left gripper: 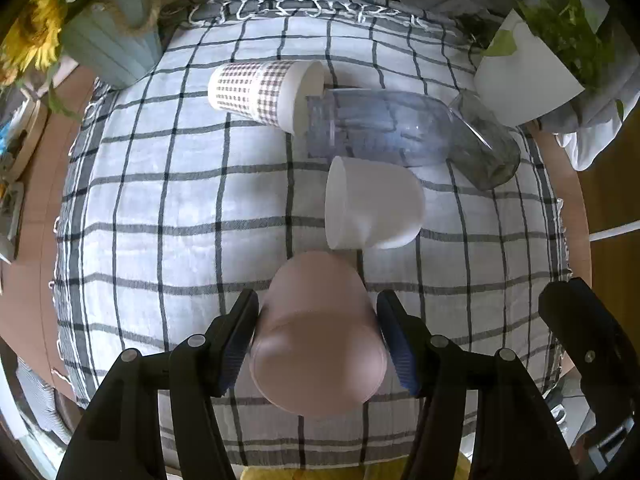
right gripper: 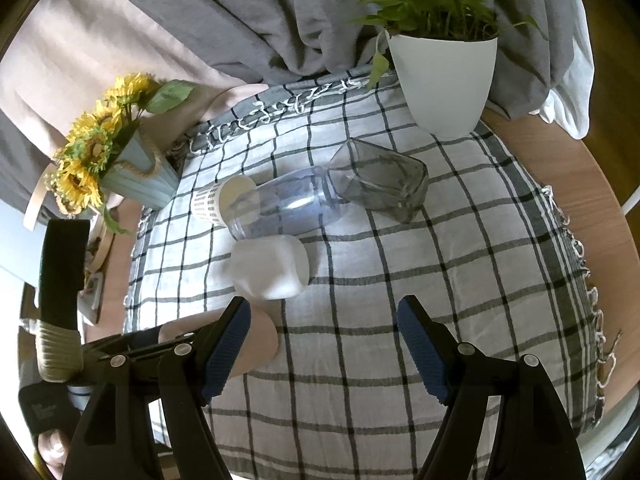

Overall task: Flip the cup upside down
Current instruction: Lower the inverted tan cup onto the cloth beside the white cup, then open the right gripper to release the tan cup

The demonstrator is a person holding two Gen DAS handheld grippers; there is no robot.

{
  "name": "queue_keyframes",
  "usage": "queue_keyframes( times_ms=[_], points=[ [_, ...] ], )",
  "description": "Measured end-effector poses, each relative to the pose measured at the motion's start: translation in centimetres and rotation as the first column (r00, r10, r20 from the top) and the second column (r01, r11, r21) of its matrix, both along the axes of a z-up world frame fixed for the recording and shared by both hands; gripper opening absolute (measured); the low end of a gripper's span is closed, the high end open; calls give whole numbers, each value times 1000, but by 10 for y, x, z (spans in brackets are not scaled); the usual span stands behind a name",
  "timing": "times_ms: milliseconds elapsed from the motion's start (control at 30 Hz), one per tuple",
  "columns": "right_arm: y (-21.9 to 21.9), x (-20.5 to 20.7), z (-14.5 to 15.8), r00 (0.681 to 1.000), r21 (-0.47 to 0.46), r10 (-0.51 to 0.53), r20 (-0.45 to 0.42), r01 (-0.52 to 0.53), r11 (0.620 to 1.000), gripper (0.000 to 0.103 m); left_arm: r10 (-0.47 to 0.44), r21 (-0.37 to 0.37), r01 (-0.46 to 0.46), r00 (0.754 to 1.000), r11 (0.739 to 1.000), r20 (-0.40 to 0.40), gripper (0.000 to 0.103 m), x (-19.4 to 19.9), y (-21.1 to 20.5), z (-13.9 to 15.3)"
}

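Note:
My left gripper (left gripper: 318,332) is shut on a pink cup (left gripper: 320,332), its blue pads pressing both sides, the cup lying tilted over the checked cloth (left gripper: 160,208). The pink cup also shows in the right wrist view (right gripper: 262,344), partly hidden behind a finger. My right gripper (right gripper: 324,340) is open and empty above the cloth, to the right of the pink cup. A white cup (left gripper: 372,204) lies on its side just beyond the pink cup; it also shows in the right wrist view (right gripper: 272,268).
A checked paper cup (left gripper: 264,92), a clear bluish tumbler (left gripper: 372,128) and a grey glass (left gripper: 484,144) lie on their sides at the back. A white plant pot (right gripper: 444,80) stands back right, a blue sunflower pot (right gripper: 136,180) back left. The wooden table edge (right gripper: 580,184) curves right.

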State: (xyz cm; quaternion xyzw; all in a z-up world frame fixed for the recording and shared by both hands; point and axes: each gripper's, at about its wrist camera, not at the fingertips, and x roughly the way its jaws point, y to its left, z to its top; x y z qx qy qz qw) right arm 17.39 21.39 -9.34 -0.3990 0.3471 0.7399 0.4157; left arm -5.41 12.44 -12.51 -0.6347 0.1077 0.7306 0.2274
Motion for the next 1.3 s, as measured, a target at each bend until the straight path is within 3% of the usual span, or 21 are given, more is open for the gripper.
queue_keyframes(
  times_ms=[800,867,900,933,1000,1100,1300],
  points=[
    [8,3,-4,997,0,-75,36,75,997,76,-41,-13,41,999,999,12,60,-11,14,-8],
    [7,3,-2,996,7,-83,39,83,997,76,-44,3,44,999,999,16,63,-10,14,-7],
    [5,3,0,995,12,-87,37,87,996,76,-45,11,45,999,999,9,71,-9,13,-4],
    [4,4,2,995,19,-93,34,92,996,76,-43,20,43,999,999,-9,79,-9,12,0],
    [-1,5,10,994,45,-107,35,105,993,82,-32,45,35,998,998,-58,81,-6,7,12],
    [-12,6,28,993,108,-117,27,114,988,83,-1,73,13,987,997,-158,96,0,-8,36],
    [-40,-3,62,995,232,-97,23,89,969,86,96,131,-56,943,990,-319,102,12,-52,76]
  ],
)
